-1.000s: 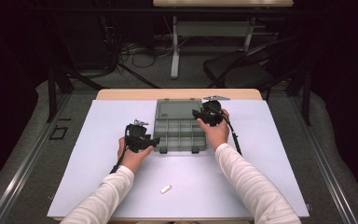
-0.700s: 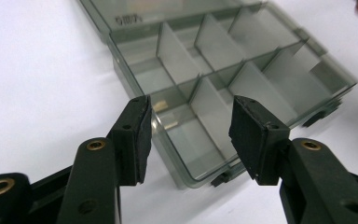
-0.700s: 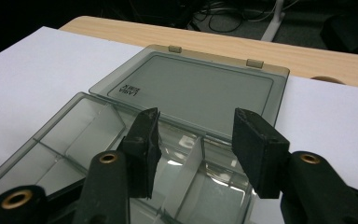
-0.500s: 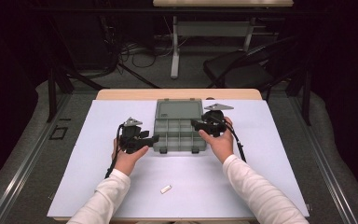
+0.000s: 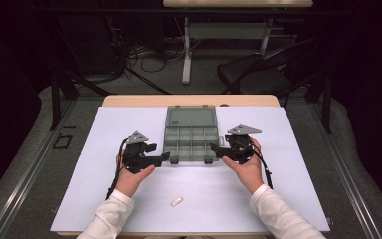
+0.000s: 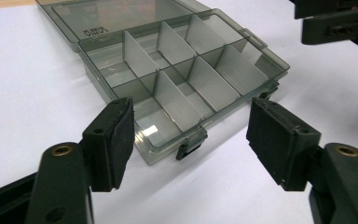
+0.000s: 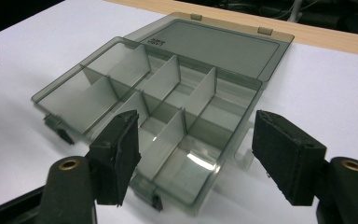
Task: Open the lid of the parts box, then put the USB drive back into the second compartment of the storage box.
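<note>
At far left of the high view, left hand (image 5: 132, 174) wrapped around the left gripper (image 5: 165, 156), aimed rightward at the near left corner of the organizer box (image 5: 190, 143), close beside it but not touching. Jaws spread wide in the left gripper view, nothing between the pads (image 6: 121, 137), box corner and its front latch (image 6: 190, 147) lying just beyond the gap. At centre, grey translucent organizer box flat on the white table cover (image 5: 94, 184), lid (image 5: 191, 117) swung fully open and lying flat behind the tray, dividers splitting the tray into compartments, all of them bare. Nearer the table's front edge, a small white piece (image 5: 177, 201) lying alone, well apart from the box. At right, right hand (image 5: 246, 167) holding the right gripper (image 5: 214, 148), pointed leftward at the box's near right corner. Jaws likewise set wide apart in the right gripper view, gripping nothing, corner of the tray framed between them.
</note>
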Demonstrator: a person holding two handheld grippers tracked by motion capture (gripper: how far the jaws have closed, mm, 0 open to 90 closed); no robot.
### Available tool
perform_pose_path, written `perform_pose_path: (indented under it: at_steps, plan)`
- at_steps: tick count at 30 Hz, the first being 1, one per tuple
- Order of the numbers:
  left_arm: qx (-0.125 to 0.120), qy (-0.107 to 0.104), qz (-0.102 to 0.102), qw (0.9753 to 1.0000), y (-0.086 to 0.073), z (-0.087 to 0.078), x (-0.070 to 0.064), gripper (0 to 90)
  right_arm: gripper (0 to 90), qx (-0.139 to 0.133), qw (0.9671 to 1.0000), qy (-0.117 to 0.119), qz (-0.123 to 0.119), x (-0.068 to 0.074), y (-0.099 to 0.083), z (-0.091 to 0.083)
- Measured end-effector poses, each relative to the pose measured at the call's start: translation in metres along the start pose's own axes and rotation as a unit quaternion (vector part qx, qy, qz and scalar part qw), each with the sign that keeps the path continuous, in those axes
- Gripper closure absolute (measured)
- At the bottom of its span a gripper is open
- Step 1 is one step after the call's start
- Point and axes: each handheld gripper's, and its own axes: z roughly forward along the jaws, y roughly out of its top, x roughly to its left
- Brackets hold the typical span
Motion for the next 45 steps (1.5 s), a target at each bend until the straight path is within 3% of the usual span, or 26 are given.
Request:
perform_pose_path:
  at_steps: [3, 6, 9, 15, 24, 31, 34, 39, 45]
  plan:
    - [-0.001, 0.001, 0.002, 1.0000, -0.003, -0.004, 0.000, 31.2, 30.5, 0.002, 1.0000, 0.007, 0.000, 0.001, -0.008, -0.009]
    - [0.006, 0.003, -0.001, 1.0000, -0.005, -0.008, -0.002, 31.3, 30.6, 0.010, 0.9996, 0.020, 0.015, 0.003, -0.014, -0.017]
    - [0.006, -0.003, 0.002, 1.0000, -0.007, -0.013, -0.005, 31.1, 30.2, 0.009, 0.9998, 0.019, 0.005, 0.006, -0.019, -0.026]
    - [-0.003, -0.011, 0.009, 0.9999, -0.011, -0.023, -0.011, 29.0, 29.1, -0.013, 0.9995, 0.026, 0.015, 0.002, -0.027, -0.039]
    - [-0.009, -0.015, 0.016, 0.9997, -0.016, -0.030, -0.017, 24.4, 28.6, -0.024, 0.9993, 0.029, 0.008, -0.001, -0.031, -0.040]
    - [0.003, -0.014, 0.015, 0.9998, -0.021, -0.031, -0.023, 20.6, 24.2, -0.034, 0.9988, 0.036, 0.003, 0.000, -0.030, -0.042]
    - [0.008, -0.012, 0.026, 0.9996, -0.024, -0.031, -0.025, 20.4, 20.3, -0.035, 0.9985, 0.043, -0.003, 0.000, -0.030, -0.044]
    - [0.015, -0.015, 0.032, 0.9993, -0.029, -0.030, -0.030, 18.7, 16.9, -0.035, 0.9984, 0.035, -0.025, 0.001, -0.031, -0.046]
    - [0.023, -0.015, 0.045, 0.9986, -0.034, -0.030, -0.036, 18.8, 16.7, -0.038, 0.9982, 0.036, -0.029, 0.002, -0.031, -0.046]
